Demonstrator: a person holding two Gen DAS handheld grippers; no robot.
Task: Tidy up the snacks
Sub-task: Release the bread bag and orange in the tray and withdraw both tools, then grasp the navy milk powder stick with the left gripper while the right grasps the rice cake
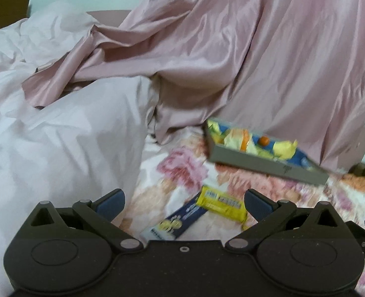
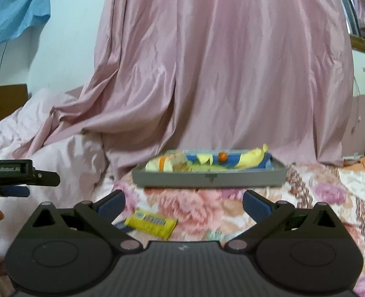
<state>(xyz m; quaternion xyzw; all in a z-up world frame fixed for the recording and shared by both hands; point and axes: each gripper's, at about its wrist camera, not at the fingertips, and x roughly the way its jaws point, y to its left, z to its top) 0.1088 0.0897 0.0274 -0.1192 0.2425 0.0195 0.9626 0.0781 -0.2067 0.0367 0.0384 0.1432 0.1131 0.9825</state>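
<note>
A grey tray [image 1: 264, 164] holding several yellow, blue and orange snack packets lies on the floral bedsheet; it also shows in the right wrist view [image 2: 207, 179]. A yellow snack bar [image 1: 223, 204] and a dark blue packet [image 1: 177, 222] lie loose on the sheet just ahead of my left gripper [image 1: 183, 201], which is open and empty above them. My right gripper [image 2: 183, 201] is open and empty, facing the tray, with the yellow snack bar [image 2: 151, 224] near its left finger. The left gripper's side [image 2: 21, 175] shows at the left edge.
A pink satin curtain [image 2: 219, 74] hangs behind the tray. A rumpled pale pink duvet [image 1: 46, 136] is piled at the left. The floral bedsheet [image 2: 318, 198] spreads to the right. A blue cloth [image 2: 14, 12] hangs on the wall at upper left.
</note>
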